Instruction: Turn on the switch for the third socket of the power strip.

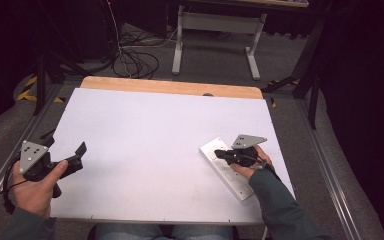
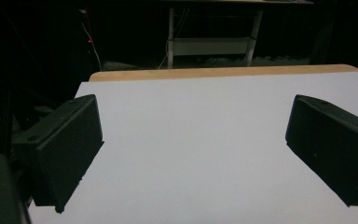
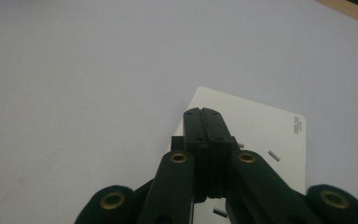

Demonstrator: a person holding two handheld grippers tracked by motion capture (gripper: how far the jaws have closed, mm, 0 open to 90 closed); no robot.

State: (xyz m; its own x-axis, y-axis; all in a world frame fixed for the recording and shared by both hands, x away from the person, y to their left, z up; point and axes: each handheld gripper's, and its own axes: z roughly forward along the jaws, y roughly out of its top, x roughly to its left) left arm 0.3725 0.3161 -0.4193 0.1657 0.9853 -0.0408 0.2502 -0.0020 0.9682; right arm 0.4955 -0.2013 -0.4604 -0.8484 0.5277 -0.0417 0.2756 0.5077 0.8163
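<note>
Right tool (image 3: pixel 204 114), jaws pressed together, hovers directly over the white power strip's (image 3: pixel 261 126) far end.

Small grey print at a far corner of the white power strip (image 3: pixel 256 126), too small and blurred for reading

The near end of the white power strip (image 1: pixel 227 170) is hidden under the right hand (image 1: pixel 247 167) and its right gripper (image 1: pixel 219 154). In the right gripper view the strip (image 3: pixel 256 126) is cut by the bottom edge, and its small printed label is too small to read. The left gripper (image 2: pixel 191 154) has its jaws cut by the lower edge.
</note>
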